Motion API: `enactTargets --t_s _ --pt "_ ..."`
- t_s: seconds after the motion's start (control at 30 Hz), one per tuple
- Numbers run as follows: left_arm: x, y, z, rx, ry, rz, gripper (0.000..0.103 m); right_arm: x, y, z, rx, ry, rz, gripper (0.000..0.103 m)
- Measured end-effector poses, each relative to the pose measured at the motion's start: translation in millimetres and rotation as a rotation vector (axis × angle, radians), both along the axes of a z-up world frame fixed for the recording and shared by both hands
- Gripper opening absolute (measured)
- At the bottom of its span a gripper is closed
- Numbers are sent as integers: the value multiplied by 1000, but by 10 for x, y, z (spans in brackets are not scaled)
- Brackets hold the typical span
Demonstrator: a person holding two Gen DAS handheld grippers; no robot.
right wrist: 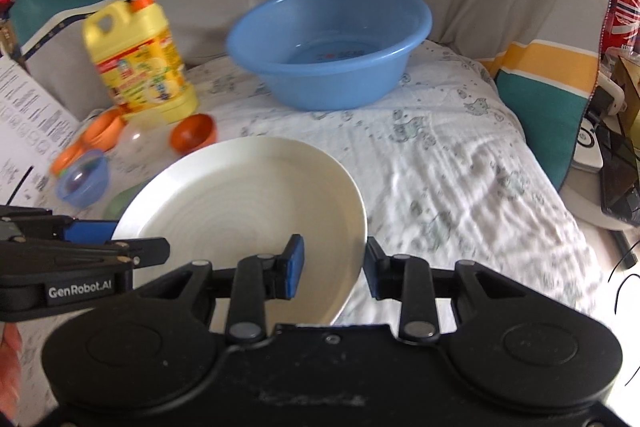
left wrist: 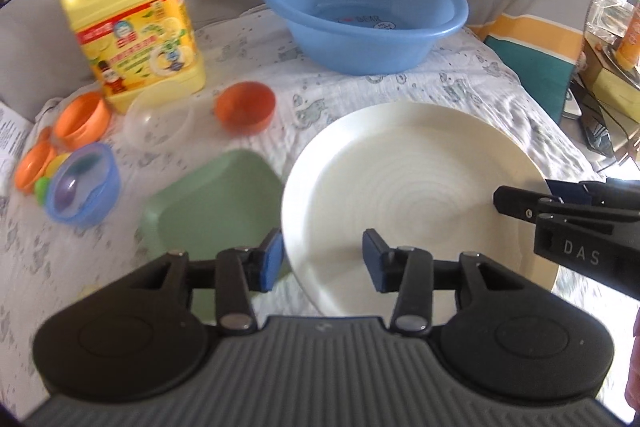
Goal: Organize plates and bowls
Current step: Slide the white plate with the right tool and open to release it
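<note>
Cloth (left wrist: 440,83): white, printed, rumpled; everything is set on it.

Basin (left wrist: 360,15): blue, upright, at the far side, well apart from the plate.

Plate (left wrist: 400,179): white, round, ringed, nearest the cameras at the middle of the cloth. Its left edge is seen over the right edge of the dish. Whether it rests flat or is lifted cannot be told.

Bottle (left wrist: 140,39): yellow, orange pump, upright at far left.

Dish (left wrist: 216,203): green, squarish, just left of the plate and partly covered by it.

Left tongs (left wrist: 323,261): parted. The plate's left rim is seen between the blue pads, with a clear gap to the inner pad; no press is seen.

Right tongs (right wrist: 333,267): parted likewise, straddling the plate's right rim, not clamped on it.

Orange bowl (left wrist: 245,107): tipped on its side, between bottle and plate.

Clear bowl (left wrist: 158,121): beside the orange bowl, in front of the bottle.

Blue bowl (left wrist: 84,183): small, clear-lidded, at the left edge near orange cups (left wrist: 82,119).
</note>
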State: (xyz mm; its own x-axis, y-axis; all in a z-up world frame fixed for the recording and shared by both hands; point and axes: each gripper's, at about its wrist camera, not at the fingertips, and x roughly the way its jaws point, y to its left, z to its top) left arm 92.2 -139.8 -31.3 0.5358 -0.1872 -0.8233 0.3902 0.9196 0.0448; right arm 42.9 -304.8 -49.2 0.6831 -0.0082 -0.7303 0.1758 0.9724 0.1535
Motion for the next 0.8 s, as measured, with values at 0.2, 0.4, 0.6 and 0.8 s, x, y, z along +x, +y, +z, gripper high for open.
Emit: enactTargets --t_s 0.2,0.4,0.6,0.8 --pt "-393 268 51 -13 13 16 45 -374 257 109 0 11 34 32" --pt "-766 460 -31 -39 43 13 45 -716 411 140 -10 17 40 32" --pt "-985 545 -202 -43 79 11 45 -989 560 34 -48 44 48 33" --pt "-1086 578 -325 -39 87 5 45 -1109 584 -149 -17 81 15 33"
